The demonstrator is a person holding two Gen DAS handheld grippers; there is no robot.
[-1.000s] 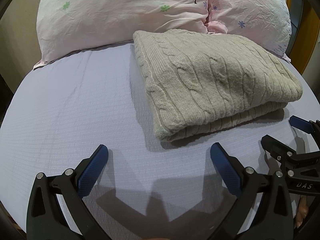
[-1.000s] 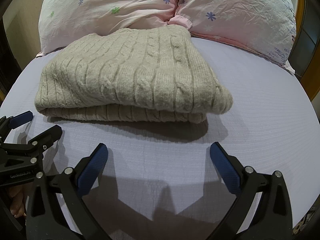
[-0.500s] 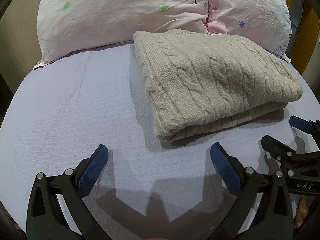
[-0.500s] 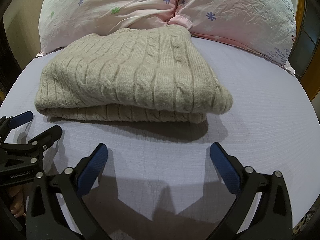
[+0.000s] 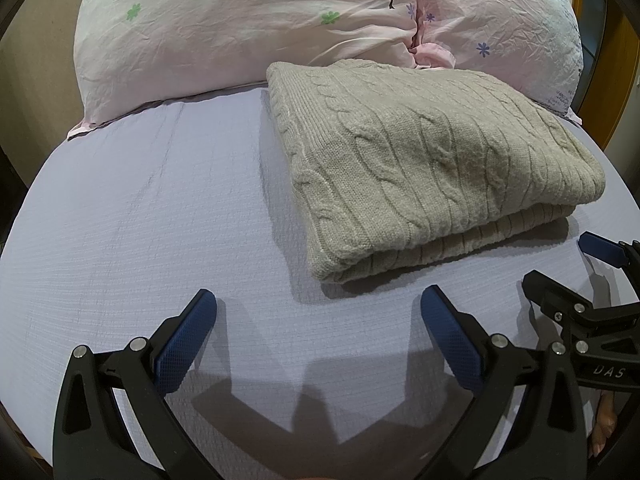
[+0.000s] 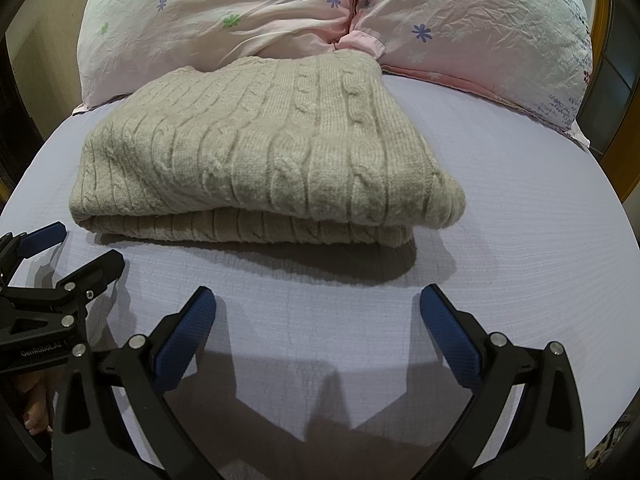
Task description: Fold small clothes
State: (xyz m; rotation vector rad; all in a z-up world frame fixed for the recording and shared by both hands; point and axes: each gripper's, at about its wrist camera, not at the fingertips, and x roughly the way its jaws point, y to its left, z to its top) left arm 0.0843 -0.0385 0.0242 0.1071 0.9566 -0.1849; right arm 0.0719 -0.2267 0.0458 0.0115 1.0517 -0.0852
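Observation:
A beige cable-knit sweater (image 5: 432,164) lies folded in a thick rectangle on the lavender bed sheet (image 5: 140,208), its far edge against the pillows. It also shows in the right wrist view (image 6: 264,152). My left gripper (image 5: 318,312) is open and empty, low over the sheet, just in front of the sweater's near left corner. My right gripper (image 6: 318,312) is open and empty in front of the sweater's near edge. Each gripper shows at the side of the other's view: the right gripper (image 5: 568,268), the left gripper (image 6: 76,248).
Two pink flowered pillows (image 5: 248,28) (image 6: 480,28) lie across the head of the bed behind the sweater. A wooden frame (image 5: 616,80) stands at the far right. Bare sheet lies left of the sweater.

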